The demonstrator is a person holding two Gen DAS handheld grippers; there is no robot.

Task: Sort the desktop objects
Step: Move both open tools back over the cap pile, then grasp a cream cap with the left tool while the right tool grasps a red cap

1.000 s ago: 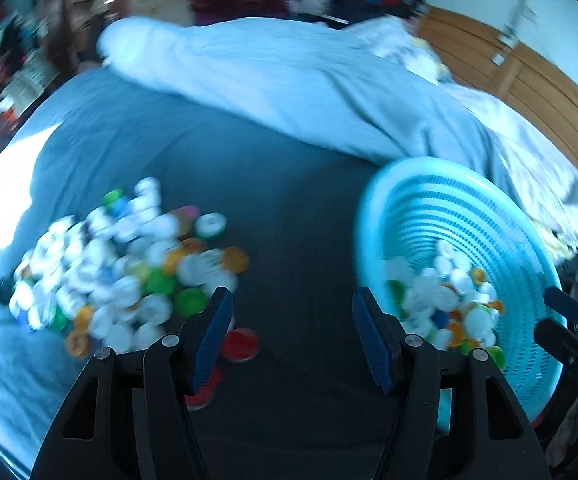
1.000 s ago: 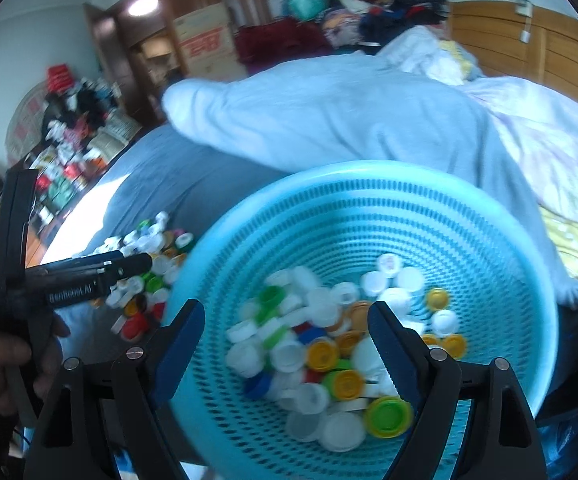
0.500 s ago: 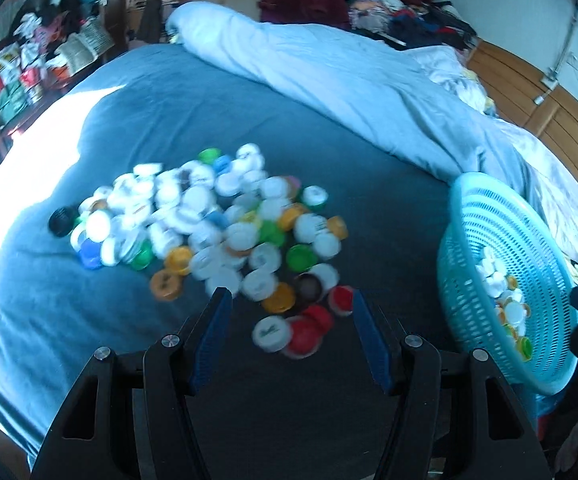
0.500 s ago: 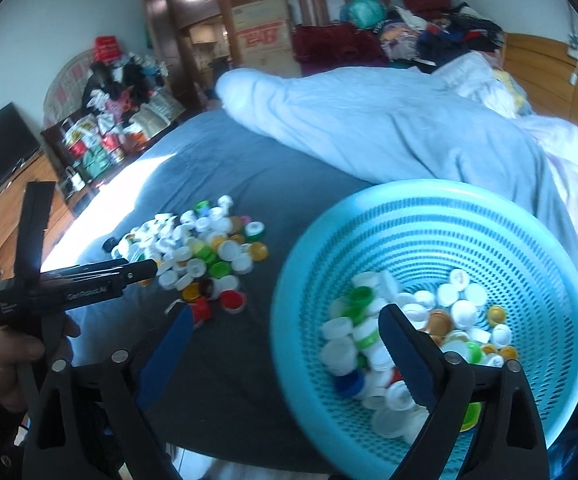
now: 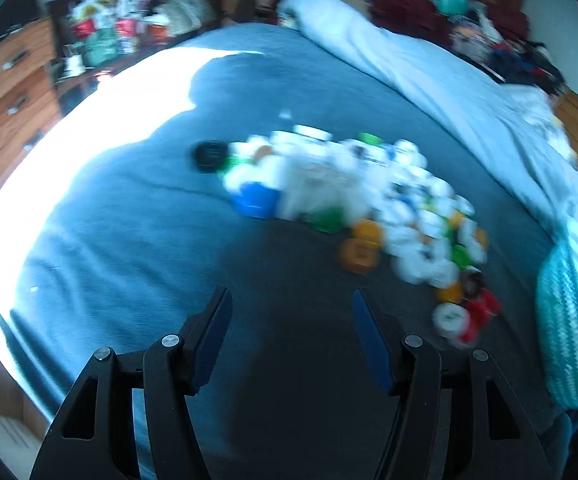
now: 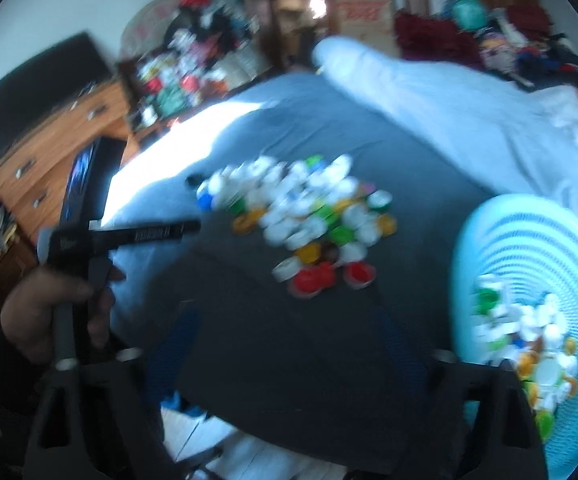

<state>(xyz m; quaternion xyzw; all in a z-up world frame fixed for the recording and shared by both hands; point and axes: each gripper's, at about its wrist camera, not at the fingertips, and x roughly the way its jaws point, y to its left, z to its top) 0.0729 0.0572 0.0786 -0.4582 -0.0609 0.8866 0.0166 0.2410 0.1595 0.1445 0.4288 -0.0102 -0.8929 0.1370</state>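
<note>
A pile of plastic bottle caps (image 5: pixel 349 200), mostly white with green, orange, blue and red ones, lies on the dark blue bedspread (image 5: pixel 129 240). My left gripper (image 5: pixel 291 312) hovers open over bare bedspread just short of the pile, with nothing between its fingers. In the right wrist view the caps (image 6: pixel 301 208) lie ahead. A turquoise perforated basket (image 6: pixel 529 260) holding several caps (image 6: pixel 529 344) sits at the right. My right gripper (image 6: pixel 293 336) is blurred; its jaws are closing on nothing. The basket's wall (image 5: pixel 569 320) shows at the left view's right edge.
A pale blue duvet (image 5: pixel 429 80) lies bunched along the far side of the bed. A hand (image 6: pixel 49 312) holds the left gripper's handle at the left. A wooden dresser (image 6: pixel 61 136) and cluttered shelves (image 6: pixel 177 80) stand beyond the bed's left edge. Sunlight (image 5: pixel 109 128) falls there.
Both grippers have swung left, away from the basket and toward the cap pile. The basket has slid to the right edge of both views. The left gripper's opening looks unchanged.
</note>
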